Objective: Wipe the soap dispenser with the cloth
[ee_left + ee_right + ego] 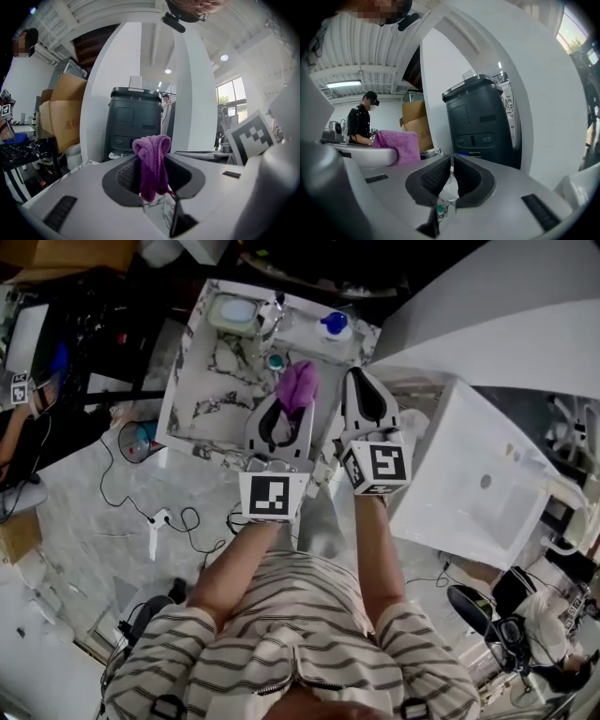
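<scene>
Soap dispenser (333, 324) — read as the blue-topped white bottle at the counter's back edge, just right of the faucet (272, 313); upright, nothing touching it. Purple cloth (299, 381) hangs bunched over the marble counter (202, 390), near the bottle but apart from it. Left gripper (291, 409) is clamped on the cloth; folds spill above and below its jaws in the left gripper view. Right gripper (359, 376) sits just beside it, jaws pressed together with nothing between them. A small teal-capped thing (275, 360) sits on the counter between cloth and faucet — identity unclear. Step in hand, as I judge it: the approach; no wiping contact yet. Next move calls for carrying the cloth on to the bottle's body; the right gripper would have to open to steady it against tipping.
</scene>
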A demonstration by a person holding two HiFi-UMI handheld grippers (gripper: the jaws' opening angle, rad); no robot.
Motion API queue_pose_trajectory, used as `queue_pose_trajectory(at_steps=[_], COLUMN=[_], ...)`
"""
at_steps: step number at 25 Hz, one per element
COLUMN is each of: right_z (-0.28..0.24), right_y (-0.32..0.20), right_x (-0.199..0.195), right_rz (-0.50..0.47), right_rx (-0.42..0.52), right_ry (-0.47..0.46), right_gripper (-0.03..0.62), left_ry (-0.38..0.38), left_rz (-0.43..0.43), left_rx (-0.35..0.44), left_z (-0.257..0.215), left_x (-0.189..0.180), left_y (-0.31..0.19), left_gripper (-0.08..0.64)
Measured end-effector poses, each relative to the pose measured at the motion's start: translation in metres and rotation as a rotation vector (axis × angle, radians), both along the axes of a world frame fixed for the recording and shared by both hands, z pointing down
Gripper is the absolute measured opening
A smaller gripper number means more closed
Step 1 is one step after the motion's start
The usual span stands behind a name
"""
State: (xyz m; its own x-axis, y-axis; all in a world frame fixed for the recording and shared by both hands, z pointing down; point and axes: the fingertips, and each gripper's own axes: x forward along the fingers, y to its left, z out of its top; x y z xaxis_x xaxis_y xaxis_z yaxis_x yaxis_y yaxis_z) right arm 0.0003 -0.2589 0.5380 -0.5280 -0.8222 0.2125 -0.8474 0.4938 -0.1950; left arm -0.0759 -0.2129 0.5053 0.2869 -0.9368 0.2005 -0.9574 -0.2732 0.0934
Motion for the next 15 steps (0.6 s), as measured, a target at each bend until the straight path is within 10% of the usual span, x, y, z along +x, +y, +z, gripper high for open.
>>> queue_pose_trajectory(at_steps=[15], right_z=[0.041], right_y=[-0.042], right_x=[-0.014], right_rz=[0.01], right_rx=[-0.041], right_ry=[0.064], right_gripper=[0.124], left_ry=[0.006], left_rz=[-0.033], left_rx=[-0.047], left_z=[0.025], left_x=[-0.005], left_y=[-0.014], left_gripper=[0.113])
